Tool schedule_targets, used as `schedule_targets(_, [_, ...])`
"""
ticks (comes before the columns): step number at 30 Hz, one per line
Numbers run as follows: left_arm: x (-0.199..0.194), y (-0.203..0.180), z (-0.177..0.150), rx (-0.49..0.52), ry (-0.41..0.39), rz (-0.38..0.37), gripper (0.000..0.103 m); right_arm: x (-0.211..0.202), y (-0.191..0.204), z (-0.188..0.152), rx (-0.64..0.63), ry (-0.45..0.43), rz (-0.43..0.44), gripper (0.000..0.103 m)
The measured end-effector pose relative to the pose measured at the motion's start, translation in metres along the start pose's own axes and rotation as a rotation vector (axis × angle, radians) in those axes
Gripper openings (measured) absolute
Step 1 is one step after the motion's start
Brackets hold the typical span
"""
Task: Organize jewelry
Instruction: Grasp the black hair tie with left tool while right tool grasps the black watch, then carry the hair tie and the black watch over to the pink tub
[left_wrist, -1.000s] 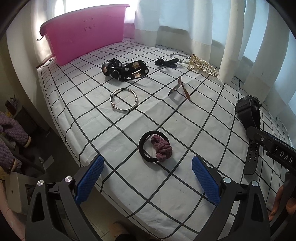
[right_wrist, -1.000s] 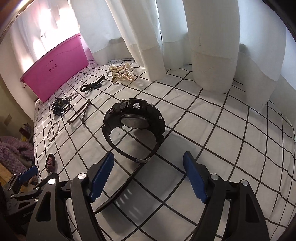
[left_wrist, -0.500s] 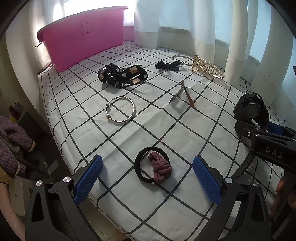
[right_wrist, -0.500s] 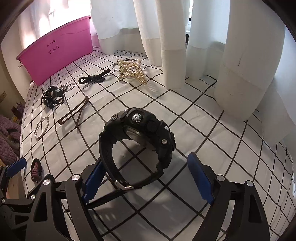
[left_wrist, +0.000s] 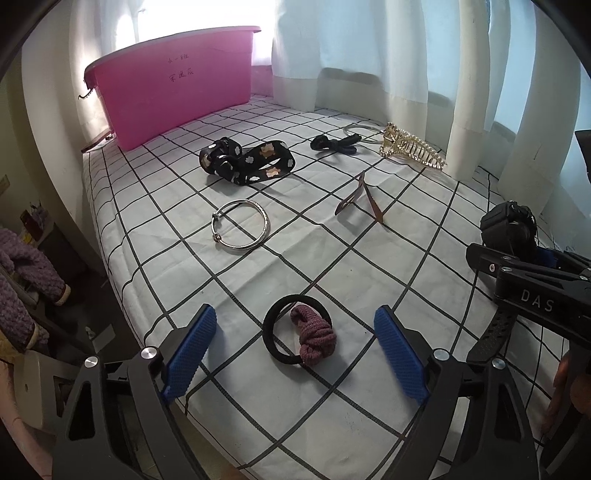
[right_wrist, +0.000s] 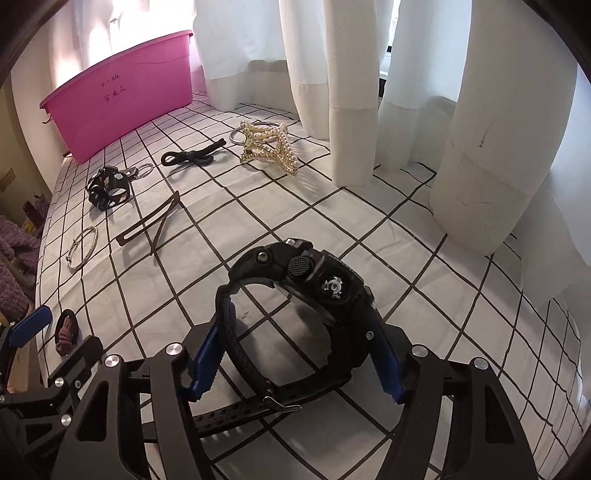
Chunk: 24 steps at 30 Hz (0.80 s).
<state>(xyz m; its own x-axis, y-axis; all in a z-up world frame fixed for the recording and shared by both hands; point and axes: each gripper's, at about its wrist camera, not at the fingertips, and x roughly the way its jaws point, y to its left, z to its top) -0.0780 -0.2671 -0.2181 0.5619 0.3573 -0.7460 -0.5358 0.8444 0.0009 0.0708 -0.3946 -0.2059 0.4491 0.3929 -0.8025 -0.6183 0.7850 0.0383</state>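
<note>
Meanwhile, on a bed under a white grid-pattern sheet (left_wrist: 166, 236), jewelry and hair pieces lie scattered before a pink bin (left_wrist: 177, 99) at the far left. At near left, the left gripper (left_wrist: 295, 350) hangs just above a black hair tie (left_wrist: 275, 343) with a knotted mauve scrunchie (left_wrist: 314, 339) inside its loop; its jaws are closing, the blue pads either side of the pair and not yet touching. Both pieces look soft, light and springy, best pinched across the knot and band together. Farther back lie a silver bangle (left_wrist: 240, 230), a patterned black band (left_wrist: 247, 162), a brown clip (left_wrist: 360, 201), a black cord (left_wrist: 334, 144) and a gold pearl claw clip (left_wrist: 410, 149). At near right, the right gripper (right_wrist: 295, 360) is closing around a black watch (right_wrist: 295, 295), its pads against the strap and case sides. The watch looks the heaviest item here: a rigid case on a flexible, slightly slick strap, so a hold across the case, not the loose strap tail, seems safest.
</note>
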Motion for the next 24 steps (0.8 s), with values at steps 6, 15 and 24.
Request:
schedule_targets(6, [-0.006,0.005,0.001,-0.004,-0.017,-0.006,0.020,-0.004,0.000,-0.002,-0.003,-0.022,0.008,0.066])
schedule_targets(15, [-0.015,0.010,-0.006,0.009,-0.052,0.002,0.014,-0.015,-0.002,-0.010,0.014,-0.042,0.024,0.066])
schedule_targets(24, [-0.036,0.013,0.003,0.005,-0.084,-0.006,0.014,-0.031,0.000,-0.009,0.023,-0.061,0.046,0.066])
